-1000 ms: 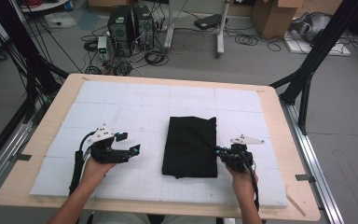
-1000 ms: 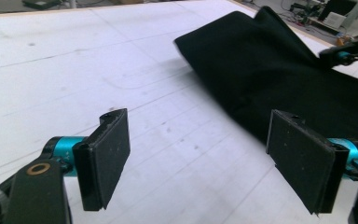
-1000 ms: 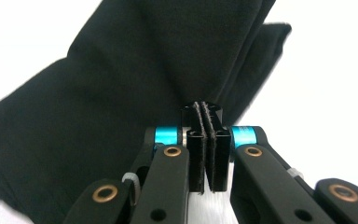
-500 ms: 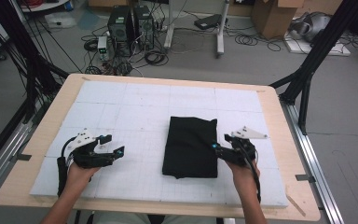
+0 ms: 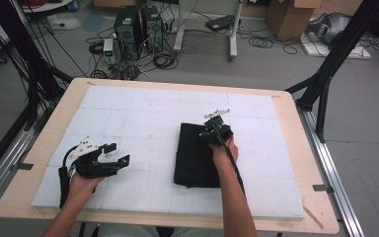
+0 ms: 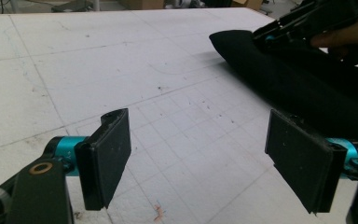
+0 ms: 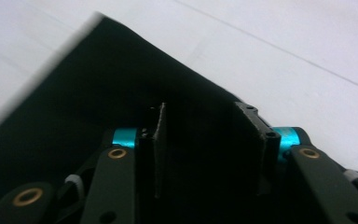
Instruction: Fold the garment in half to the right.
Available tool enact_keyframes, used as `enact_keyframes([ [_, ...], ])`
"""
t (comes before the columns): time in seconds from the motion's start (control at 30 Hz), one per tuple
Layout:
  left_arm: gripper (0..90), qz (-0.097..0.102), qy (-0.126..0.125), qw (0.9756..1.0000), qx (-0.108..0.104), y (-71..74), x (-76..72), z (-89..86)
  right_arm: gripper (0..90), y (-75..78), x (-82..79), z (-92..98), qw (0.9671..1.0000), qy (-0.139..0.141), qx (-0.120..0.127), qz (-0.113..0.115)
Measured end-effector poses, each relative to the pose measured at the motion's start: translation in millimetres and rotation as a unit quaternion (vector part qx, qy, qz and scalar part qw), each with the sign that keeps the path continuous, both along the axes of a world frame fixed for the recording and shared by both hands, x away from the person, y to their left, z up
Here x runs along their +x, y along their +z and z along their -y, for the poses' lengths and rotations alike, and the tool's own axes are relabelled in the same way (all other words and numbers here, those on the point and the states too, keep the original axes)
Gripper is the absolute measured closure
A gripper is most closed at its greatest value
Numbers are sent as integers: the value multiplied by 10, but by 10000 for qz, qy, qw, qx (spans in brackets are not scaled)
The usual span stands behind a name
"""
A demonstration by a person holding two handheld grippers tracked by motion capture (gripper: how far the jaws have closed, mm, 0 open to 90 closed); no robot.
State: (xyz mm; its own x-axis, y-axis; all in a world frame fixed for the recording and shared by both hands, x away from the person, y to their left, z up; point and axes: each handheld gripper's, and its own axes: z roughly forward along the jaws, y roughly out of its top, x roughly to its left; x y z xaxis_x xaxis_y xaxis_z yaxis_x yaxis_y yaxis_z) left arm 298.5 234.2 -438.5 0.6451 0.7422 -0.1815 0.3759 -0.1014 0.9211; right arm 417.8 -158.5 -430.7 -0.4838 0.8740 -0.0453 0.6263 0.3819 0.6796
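**Folded black cloth: soft, light, grab at an edge**

High view: folded black cloth [image 5: 196, 159] lay flat on the white foam pad [image 5: 143, 113] covering the table [image 5: 64, 106], right of centre. Right gripper [image 5: 208, 133] was over the cloth's far right corner, hand resting on the fabric. Its jaws had just been closing from a wider gap; they stood part open, and I couldn't see any fabric pinched between them. Left gripper [image 5: 116, 154] sat well apart from the cloth, low over the pad near the left front.

Left gripper view: left gripper [image 6: 200, 158] jaws were wide apart with nothing between them, just gridded pad. The cloth [image 6: 303, 88] showed as a thick, rounded stack of layers, so I'd judge it limp, light and non-fragile. It would sag and unfold if lifted by one point.

Right gripper view: right gripper [image 7: 209, 149] jaws were half spread directly above the cloth [image 7: 74, 112], pads not visibly pressing on it. The matte weave looked grippy, not slippery.

Judgement: take a corner or folded edge, catch all layers, and use both grippers on two corners to keep it from drooping.
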Motion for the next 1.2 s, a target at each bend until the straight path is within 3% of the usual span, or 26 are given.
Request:
enact_keyframes([
  [0.1, 229, -14, -7, 10000, -2, -2, -3, 1, 525, -36, 45, 61, 9997, -121, 222, -29],
  [0.2, 228, -16, -33, 10000, 32, -5, -8, 13, 486, -16, 33, 115, 9989, -26, 452, -110],
  [0.3, 228, -13, -36, 10000, 41, -7, -6, 9, 448, 91, -83, 193, 9973, 74, 679, 262],
  [0.47, 228, 29, -9, 10000, 0, -3, -3, -12, 402, 281, -348, 408, 9914, 248, 1004, 804],
  [0.67, 209, 158, 56, 9997, -186, 14, -7, -62, 348, 403, -754, 740, 9856, 319, 1048, 1288],
  [0.77, 174, 202, 148, 9994, -239, 21, -8, -87, 269, 378, -964, 913, 9829, 225, 1008, 1521],
  [0.93, 174, 269, 202, 9990, -306, 31, -6, -117, 203, 263, -1279, 1174, 9760, 16, 1284, 1759],
  [1.2, 174, 371, 231, 9987, -249, 41, -26, -133, 172, 153, -1551, 1433, 9746, -213, 1327, 1794],
])
